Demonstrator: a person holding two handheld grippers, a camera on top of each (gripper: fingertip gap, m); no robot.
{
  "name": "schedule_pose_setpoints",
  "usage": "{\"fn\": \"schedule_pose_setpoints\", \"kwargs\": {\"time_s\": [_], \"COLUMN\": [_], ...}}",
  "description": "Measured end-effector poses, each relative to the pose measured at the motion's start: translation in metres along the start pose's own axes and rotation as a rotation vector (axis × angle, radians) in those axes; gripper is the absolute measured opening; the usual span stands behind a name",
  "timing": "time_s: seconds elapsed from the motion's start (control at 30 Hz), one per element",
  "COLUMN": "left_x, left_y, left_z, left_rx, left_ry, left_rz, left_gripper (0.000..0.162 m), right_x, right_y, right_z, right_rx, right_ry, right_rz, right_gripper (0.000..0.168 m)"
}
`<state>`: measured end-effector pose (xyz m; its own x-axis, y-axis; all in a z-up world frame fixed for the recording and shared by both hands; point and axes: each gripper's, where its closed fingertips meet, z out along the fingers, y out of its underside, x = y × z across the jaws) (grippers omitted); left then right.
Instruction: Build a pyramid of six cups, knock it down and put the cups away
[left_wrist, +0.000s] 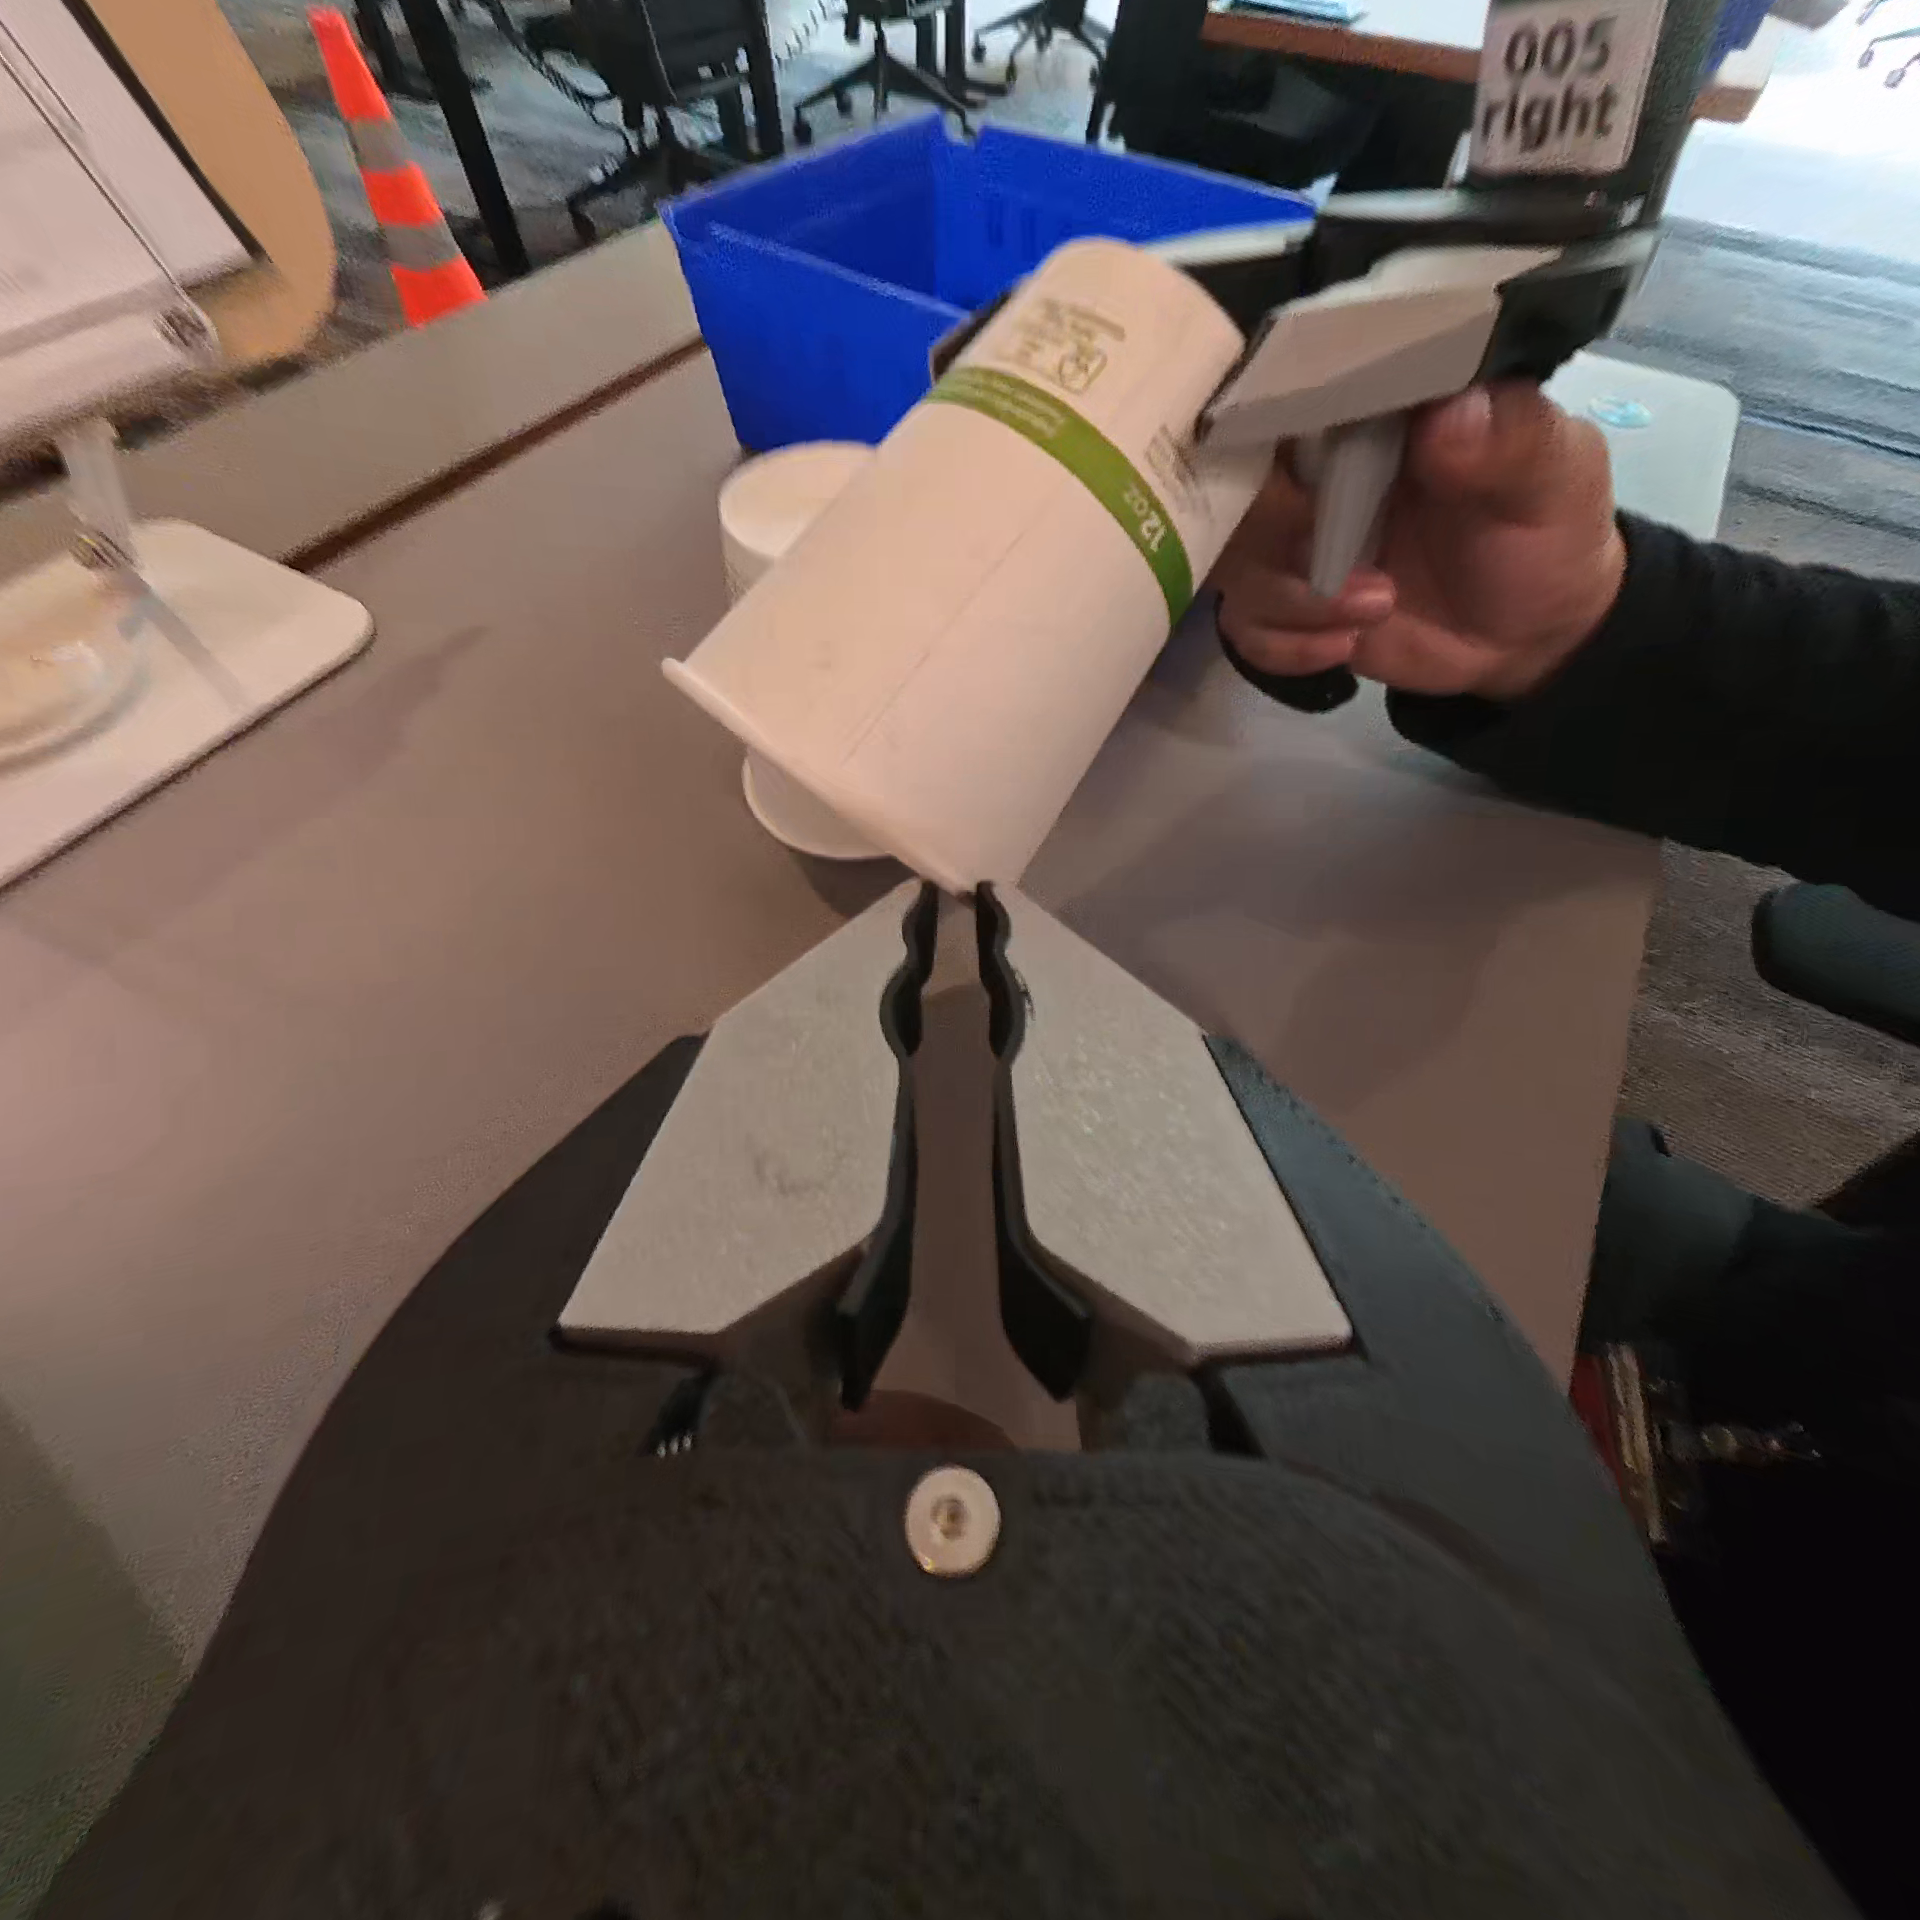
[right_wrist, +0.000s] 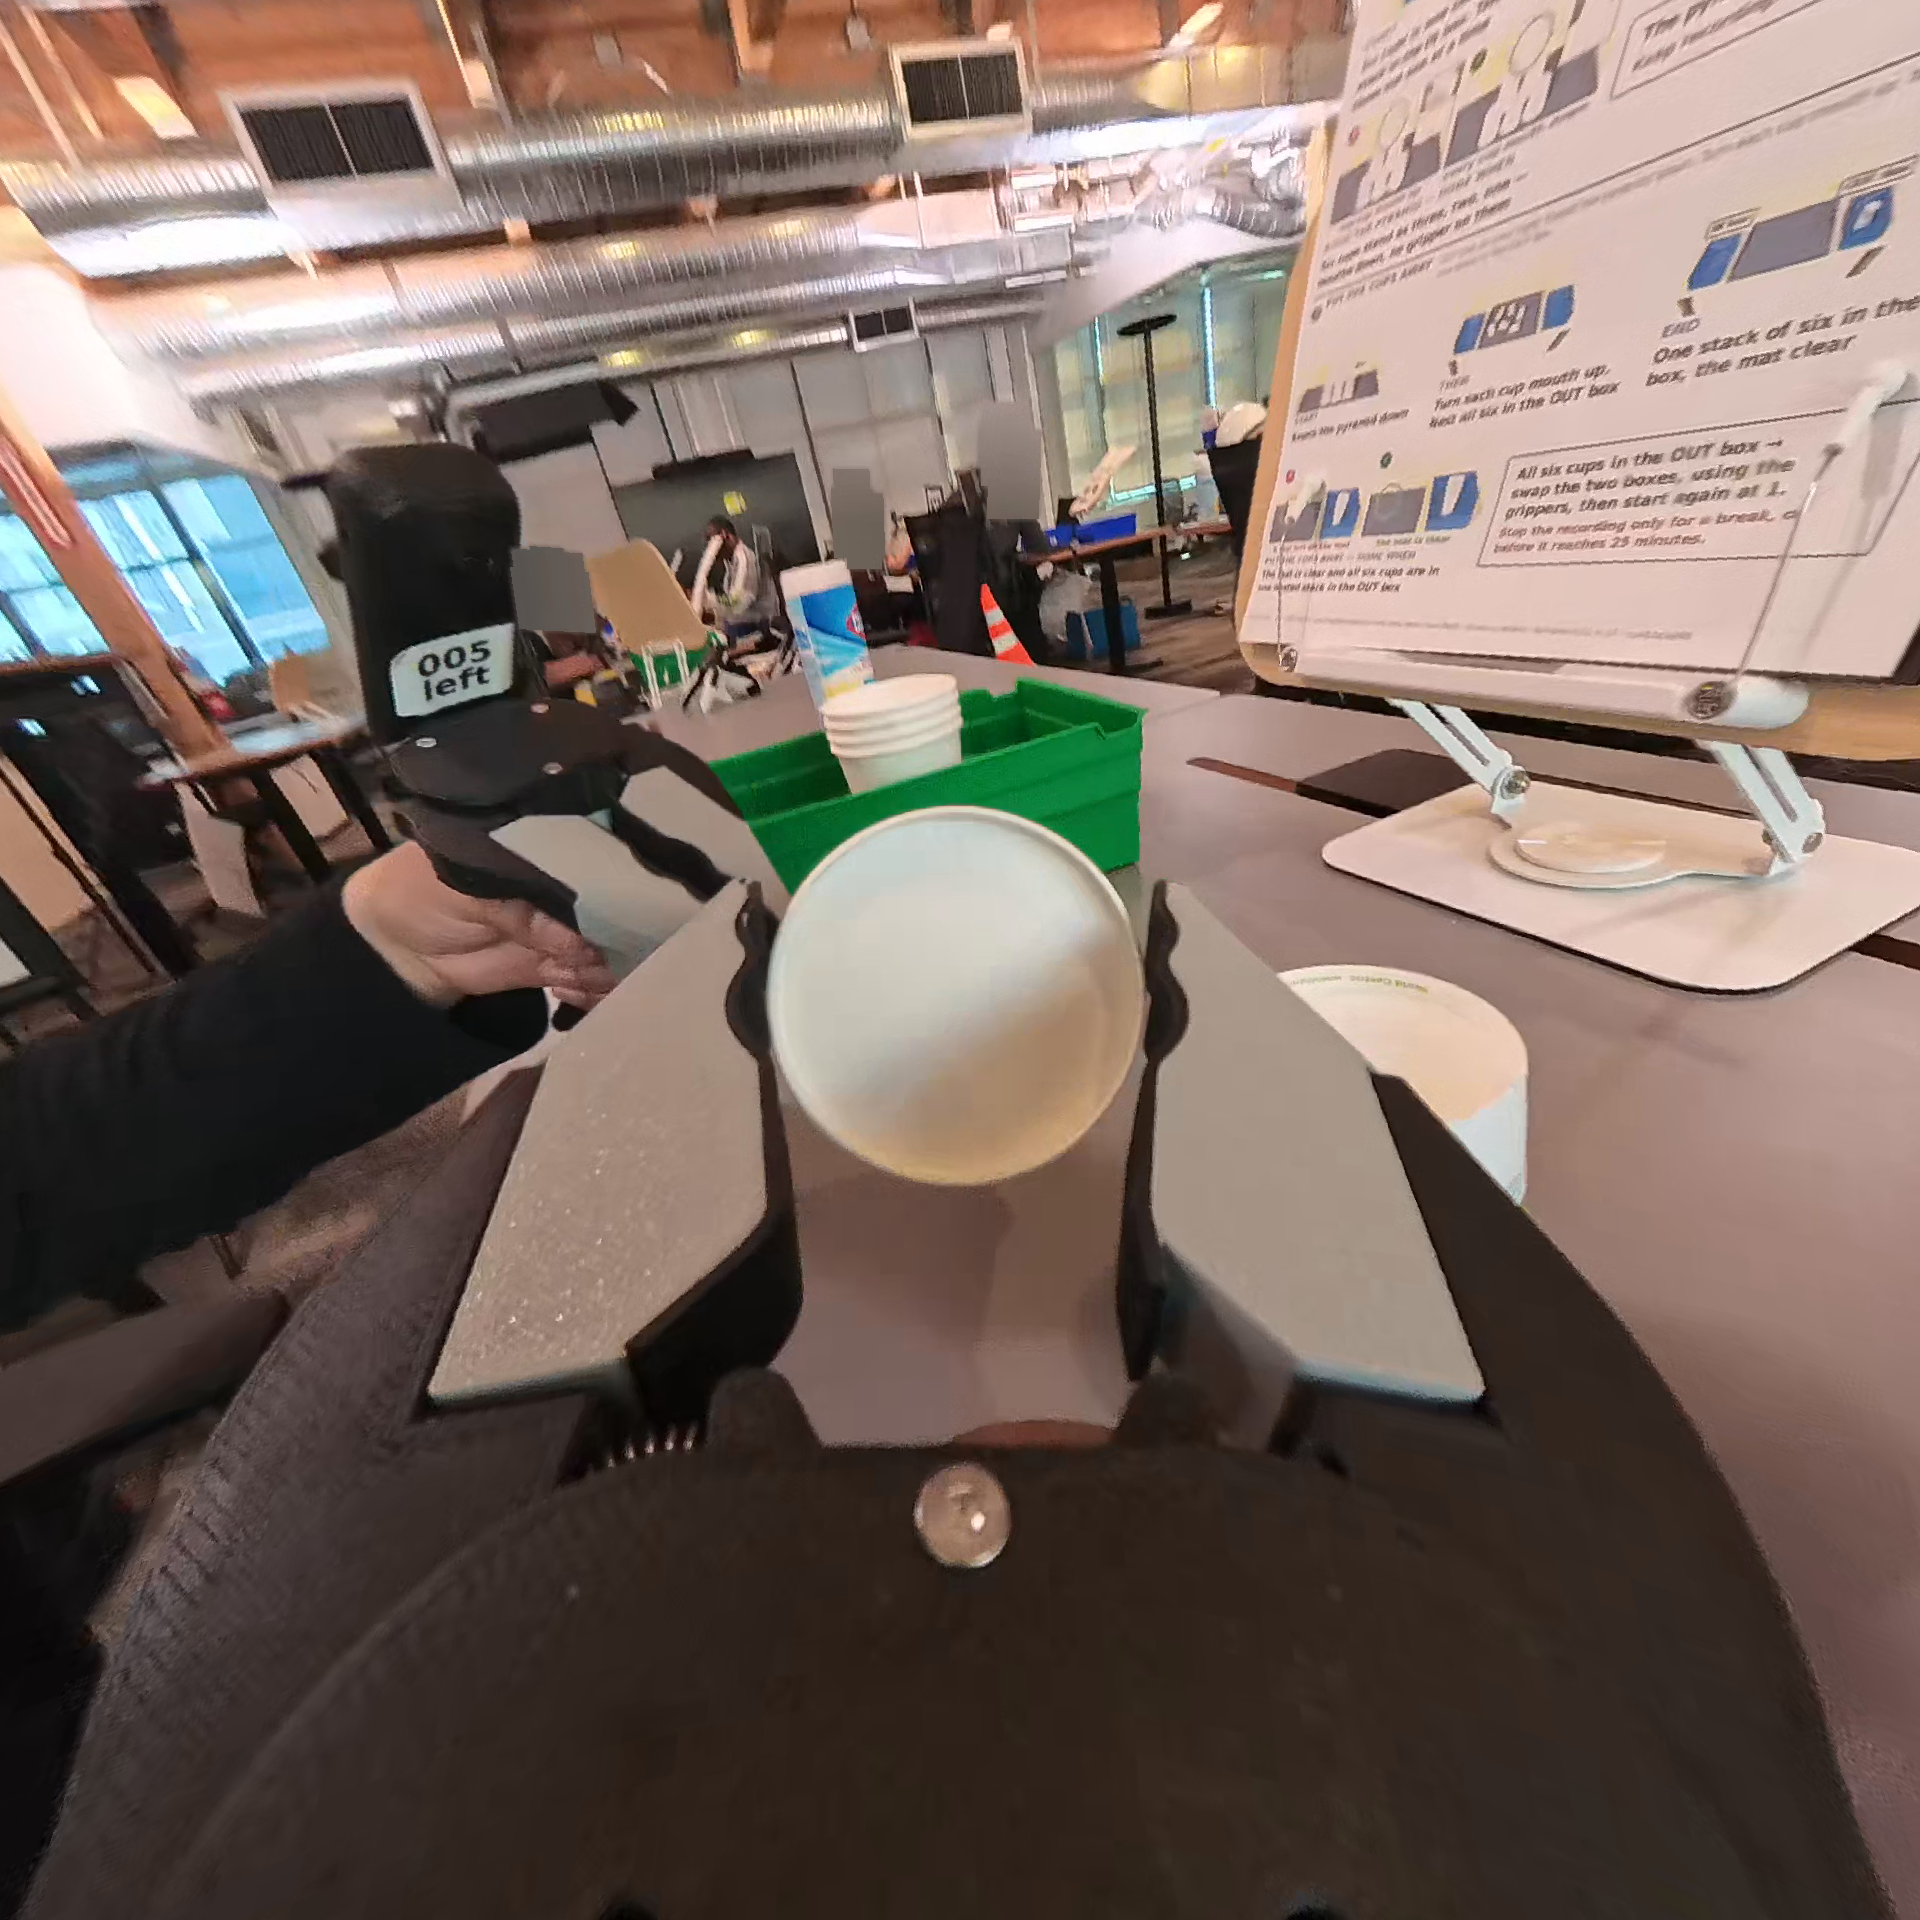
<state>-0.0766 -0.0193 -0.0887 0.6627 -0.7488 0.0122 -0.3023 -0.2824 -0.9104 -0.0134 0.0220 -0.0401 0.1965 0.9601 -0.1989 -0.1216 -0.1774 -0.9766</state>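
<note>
Surroundings: a blue bin stands beyond the left gripper, past an upside-down cup on the grey table; an orange cone stands on the floor farther off.
Far side: a green tray holding a stack of cups lies ahead of the right gripper, with a document stand to its right.
In the way: the held cup hangs tilted just ahead of the left gripper's tips, hiding part of the cup behind it.
Right tool: fingers pinch the held cup near its base, its bottom disc facing the right wrist camera.
Left tool: fingers nearly pressed together, a narrow slit between them, gripping nothing; the cup's rim sits just at the tips.
Hands: the right hand wraps the handle, sleeve reaching in from the right; the left hand grips its handle.
</note>
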Motion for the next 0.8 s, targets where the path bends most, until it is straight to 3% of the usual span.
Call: {"fn": "schedule_pose_setpoints", "kwargs": {"time_s": [0.3,0.37,0.4,0.43,0.47,0.57,0.8], "left_x": [0.011,0.002,-0.001,-0.002,0.000,0.011,0.006], "left_y": [0.074,0.082,0.083,0.082,0.080,0.074,0.072], "left_z": [0.021,0.017,0.015,0.014,0.015,0.025,0.043], "left_rx": [-0.162,-0.203,-0.210,-0.204,-0.190,-0.162,-0.178], "left_ry": [0.042,-0.014,-0.035,-0.046,-0.045,-0.019,-0.099], "left_rz": [-0.018,0.035,0.060,0.082,0.099,0.125,0.173], "left_gripper": [0.003,0.018,0.027,0.035,0.040,0.046,0.075], "right_x": [-0.008,-0.010,-0.012,-0.015,-0.017,-0.013,-0.013], "right_y": [0.039,0.044,0.046,0.047,0.047,0.057,0.060], "right_z": [0.018,0.019,0.020,0.020,0.020,0.022,0.023], "right_rx": [-0.183,-0.204,-0.210,-0.208,-0.203,-0.248,-0.247], "right_ry": [0.021,0.020,0.011,-0.014,-0.025,-0.010,-0.030], "right_rz": [-0.159,-0.187,-0.191,-0.193,-0.192,-0.184,-0.158], "right_gripper": [0.070,0.061,0.049,0.021,0.016,0.028,0.031]}}
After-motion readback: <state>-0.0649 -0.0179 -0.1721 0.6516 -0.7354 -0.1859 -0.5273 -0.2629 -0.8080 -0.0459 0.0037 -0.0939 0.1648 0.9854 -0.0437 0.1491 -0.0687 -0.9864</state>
